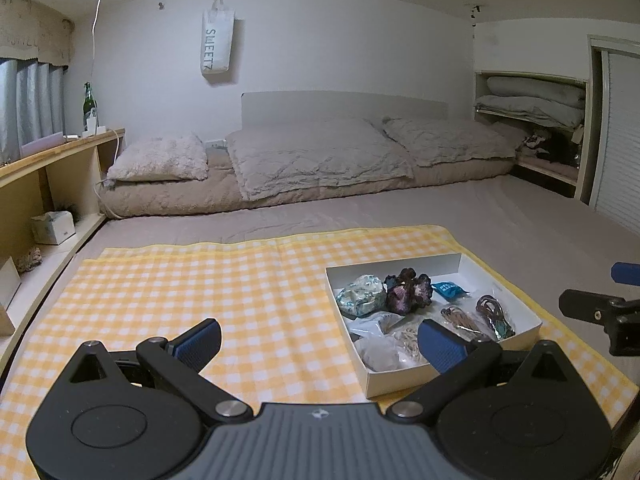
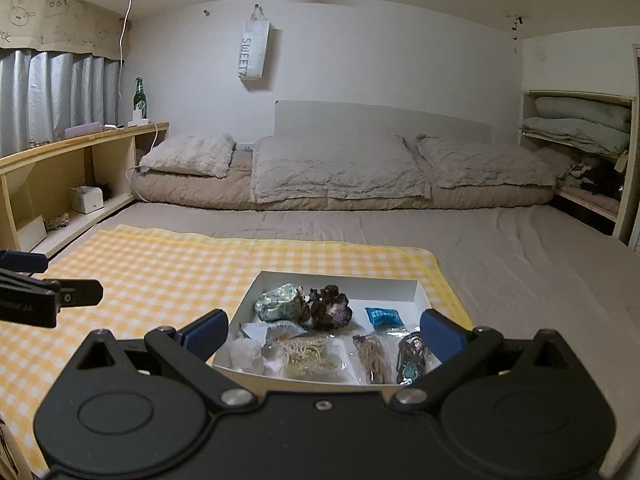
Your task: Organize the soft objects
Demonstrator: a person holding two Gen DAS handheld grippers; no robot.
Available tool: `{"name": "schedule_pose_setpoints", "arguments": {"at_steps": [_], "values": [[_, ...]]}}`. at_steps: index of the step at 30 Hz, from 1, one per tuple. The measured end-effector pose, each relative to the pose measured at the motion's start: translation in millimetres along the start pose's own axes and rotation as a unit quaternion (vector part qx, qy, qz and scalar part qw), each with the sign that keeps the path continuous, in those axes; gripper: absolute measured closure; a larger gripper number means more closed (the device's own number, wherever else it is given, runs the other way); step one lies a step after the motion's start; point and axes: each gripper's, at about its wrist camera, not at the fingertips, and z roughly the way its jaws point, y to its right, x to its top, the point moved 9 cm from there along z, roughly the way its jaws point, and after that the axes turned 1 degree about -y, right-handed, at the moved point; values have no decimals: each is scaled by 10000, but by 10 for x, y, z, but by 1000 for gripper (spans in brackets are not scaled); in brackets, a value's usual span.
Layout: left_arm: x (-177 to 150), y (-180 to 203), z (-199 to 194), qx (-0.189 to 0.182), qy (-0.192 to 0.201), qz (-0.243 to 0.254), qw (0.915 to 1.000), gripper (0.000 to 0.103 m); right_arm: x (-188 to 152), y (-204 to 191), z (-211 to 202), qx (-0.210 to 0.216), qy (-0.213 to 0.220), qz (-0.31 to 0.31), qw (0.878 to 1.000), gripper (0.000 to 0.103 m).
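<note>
Both claws are hanging wide apart and holding nothing – left claw [image 1: 320, 344] over the yellow checked cloth [image 1: 224, 292], right claw [image 2: 324, 334] hovering right at the near wall of the white box [image 2: 420, 294]. The box is sitting on the cloth's right side, on the bed [image 2: 520, 248].

All the soft things in view are lying inside the box, none on the cloth:
- teal-and-white scrunchie [image 2: 278, 303] at the far left, touching the dark purple scrunchie [image 2: 328, 307] beside it
- small blue packet [image 2: 383, 315] toward the far right
- white crumpled bag [image 2: 250, 350] in the near left corner
- pale rubber bands in a clear bag [image 2: 308, 356] near the middle
- tan cord bundle [image 2: 372, 354] and dark brown cord bundle with a teal bit [image 2: 412, 354] along the near right

This is fitting two stages – things gathered in the box waiting to be laid out and sorted, or things already collected into it. Can't tell which.

If a pick is coming, my guess: the right claw is the better placed one, already lined up over the box. Pinch one item at its bulkiest fold, coming down from above, so the neighbour isn't dragged – the two scrunchies are touching. The clear bags probably slip; grab a gathered edge. Keep the claw off the thin box wall, which would likely shift.
</note>
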Motion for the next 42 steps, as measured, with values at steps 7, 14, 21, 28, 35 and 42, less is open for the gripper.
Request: {"name": "schedule_pose_setpoints", "arguments": {"at_steps": [7,14,21,28,35,42], "values": [[-70,-5,-17,-32,-6,-35,10000,0,-71,-2,-28,-15,-3,209,9998,0],[-78,6,9,-48,-30,-32,10000,0,-99,38,-20,-102,19,296,9995,0],[-79,5,7,-29,-14,-48,10000,0,-114,-11,-33,-138,17,204,9997,0],[-78,22,1,-13,3,8,10000,0,-125,-38,-35,-133,0,137,9998,0],[-79,24,-2,-8,1,8,10000,0,-120,-45,-44,-137,7,105,9999,0],[-79,24,-2,-10,0,4,10000,0,-121,-45,-43,-134,3,106,9999,0]]}}
